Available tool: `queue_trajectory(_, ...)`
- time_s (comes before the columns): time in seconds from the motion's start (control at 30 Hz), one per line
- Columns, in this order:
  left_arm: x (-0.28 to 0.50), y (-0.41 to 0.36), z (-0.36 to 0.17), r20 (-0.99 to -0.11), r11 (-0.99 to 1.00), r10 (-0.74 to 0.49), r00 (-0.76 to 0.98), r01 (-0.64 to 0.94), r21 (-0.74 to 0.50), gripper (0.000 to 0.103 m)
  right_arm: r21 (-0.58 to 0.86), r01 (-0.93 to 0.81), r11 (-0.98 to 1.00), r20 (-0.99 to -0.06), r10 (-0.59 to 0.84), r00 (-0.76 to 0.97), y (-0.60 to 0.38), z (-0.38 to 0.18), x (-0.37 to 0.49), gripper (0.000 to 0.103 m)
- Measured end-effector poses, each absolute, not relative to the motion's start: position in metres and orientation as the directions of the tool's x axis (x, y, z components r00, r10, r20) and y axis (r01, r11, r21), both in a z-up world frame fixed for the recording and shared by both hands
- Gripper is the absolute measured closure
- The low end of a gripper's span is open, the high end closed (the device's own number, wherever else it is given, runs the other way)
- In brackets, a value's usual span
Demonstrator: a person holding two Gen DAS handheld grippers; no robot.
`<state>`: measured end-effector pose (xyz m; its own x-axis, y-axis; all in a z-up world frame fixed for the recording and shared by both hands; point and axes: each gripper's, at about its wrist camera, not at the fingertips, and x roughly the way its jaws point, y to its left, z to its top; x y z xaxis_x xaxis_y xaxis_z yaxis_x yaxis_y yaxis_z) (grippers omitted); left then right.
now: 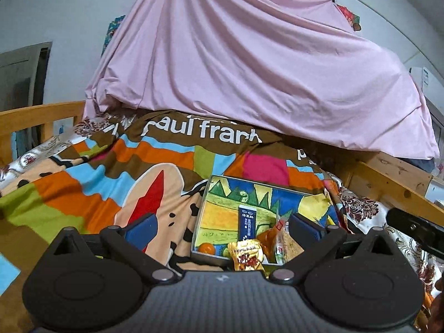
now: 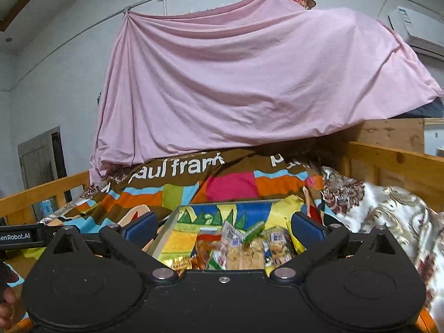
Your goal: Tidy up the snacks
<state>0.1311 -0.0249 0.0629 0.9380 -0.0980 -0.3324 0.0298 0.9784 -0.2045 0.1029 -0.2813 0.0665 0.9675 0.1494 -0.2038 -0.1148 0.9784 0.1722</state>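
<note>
Wooden bed rail [image 1: 38, 116] at far left, then a bright patchwork quilt [image 1: 83, 183] spread over the bed, printed "paul frank" along its brown top band. Above it, draped from the wall, a wide pink sheet [image 1: 236, 63].

Left gripper [image 1: 222, 229] low over the quilt, spread wide, nothing between the blue pads [image 1: 141, 229]. Just ahead and right of centre, a shallow tray [image 1: 222, 194] with a painted floor, resting on the quilt. Inside, near its front edge: a small orange [image 1: 206, 248] at the left corner, a gold packet [image 1: 247, 255] beside it, a dark blue stick pack [image 1: 247, 226] lying lengthwise behind, then an orange wrapper [image 1: 267, 240] and a clear cracker pack [image 1: 288, 245].

Right gripper [image 2: 223, 227] likewise spread wide and empty, hanging over the tray's [image 2: 163, 236] right half, above a blurred heap of snack packs [image 2: 244, 252]. Farther right, floral satin bedding [image 2: 388, 211] bunched against the wooden side board [image 2: 394, 166].
</note>
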Motion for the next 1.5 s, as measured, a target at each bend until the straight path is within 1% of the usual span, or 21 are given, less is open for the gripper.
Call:
queue_trajectory(0.23, 0.102, -0.029, 0.053, -0.346, 0.981, -0.098, 0.933, 0.032, -0.192, 0.0, 0.155, -0.092, 0.984, -0.243, 0.128, 0.961, -0.274, 0.057, 0.074, 0.001)
queue_trajectory(0.43, 0.08, -0.029, 0.042, -0.355, 0.982, -0.095, 0.93, 0.03, -0.184, 0.0, 0.129, -0.068, 0.989, -0.296, 0.104, 0.949, -0.264, 0.047, 0.049, 0.001)
queue_trajectory(0.77, 0.057, -0.028, 0.024, -0.369, 0.992, -0.089, 0.925, 0.05, -0.114, 0.0, 0.086, -0.043, 0.995, -0.337, 0.07, 0.939, -0.249, 0.037, 0.028, 0.001)
queue_trajectory(0.97, 0.051, -0.019, 0.013, -0.411, 0.992, -0.08, 0.908, 0.034, -0.118, 0.0, 0.056, -0.044, 0.997, -0.371, 0.062, 0.926, -0.24, 0.027, 0.025, 0.001)
queue_trajectory(1.1, 0.053, -0.011, 0.005, -0.454, 0.994, -0.054, 0.889, 0.003, -0.11, 0.0, 0.051, -0.058, 0.997, -0.421, 0.074, 0.904, -0.236, 0.017, 0.03, 0.001)
queue_trajectory(1.23, 0.061, -0.011, -0.004, -0.505, 0.998, -0.021, 0.863, -0.01, -0.059, 0.0, 0.064, -0.062, 0.996, -0.478, 0.085, 0.874, -0.236, 0.008, 0.038, 0.001)
queue_trajectory(1.37, 0.064, -0.011, -0.01, -0.522, 0.999, -0.014, 0.853, -0.008, -0.04, 0.0, 0.077, -0.057, 0.995, -0.512, 0.089, 0.854, -0.236, 0.002, 0.045, 0.001)
queue_trajectory(1.5, 0.065, -0.012, -0.014, -0.519, 0.999, -0.025, 0.855, 0.004, -0.042, 0.0, 0.072, -0.052, 0.996, -0.537, 0.082, 0.84, -0.234, -0.003, 0.049, 0.001)
